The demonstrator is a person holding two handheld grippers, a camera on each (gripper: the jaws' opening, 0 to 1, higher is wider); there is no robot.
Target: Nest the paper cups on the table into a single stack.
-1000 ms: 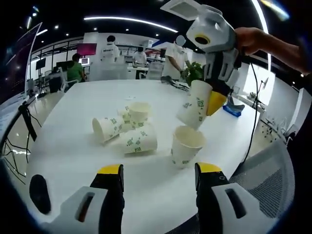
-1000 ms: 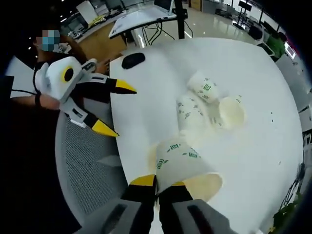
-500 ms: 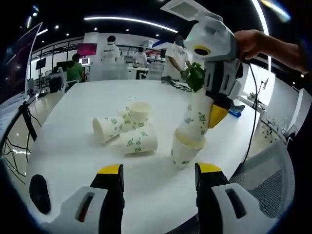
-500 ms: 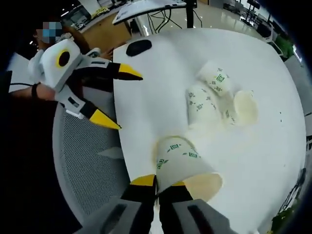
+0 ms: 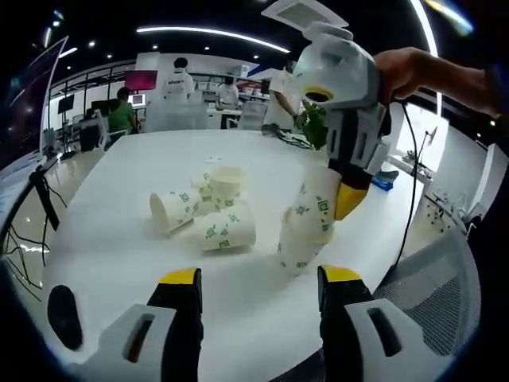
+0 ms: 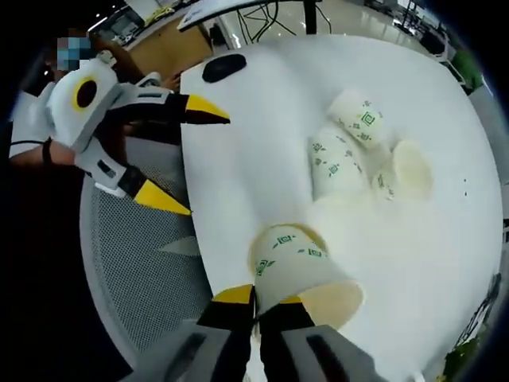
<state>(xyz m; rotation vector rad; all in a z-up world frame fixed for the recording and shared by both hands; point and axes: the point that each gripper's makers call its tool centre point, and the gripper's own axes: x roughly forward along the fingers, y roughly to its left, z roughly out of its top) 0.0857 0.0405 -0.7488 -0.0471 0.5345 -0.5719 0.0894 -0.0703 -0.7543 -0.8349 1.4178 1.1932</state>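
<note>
Left gripper view: right gripper (image 5: 347, 199) pinches a paper cup (image 5: 318, 213) seated in upright cup (image 5: 296, 248); left gripper (image 5: 256, 280) spread, empty.

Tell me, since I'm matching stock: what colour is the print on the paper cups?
Green, on white paper cups; clearest in the left gripper view.

Open office; ceiling light strips (image 5: 207, 33); mesh chair (image 6: 135, 270).

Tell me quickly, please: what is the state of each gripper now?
Left gripper: open, holding nothing.
Right gripper: closed on a paper cup, its base inside the upright cup on the table.
</note>
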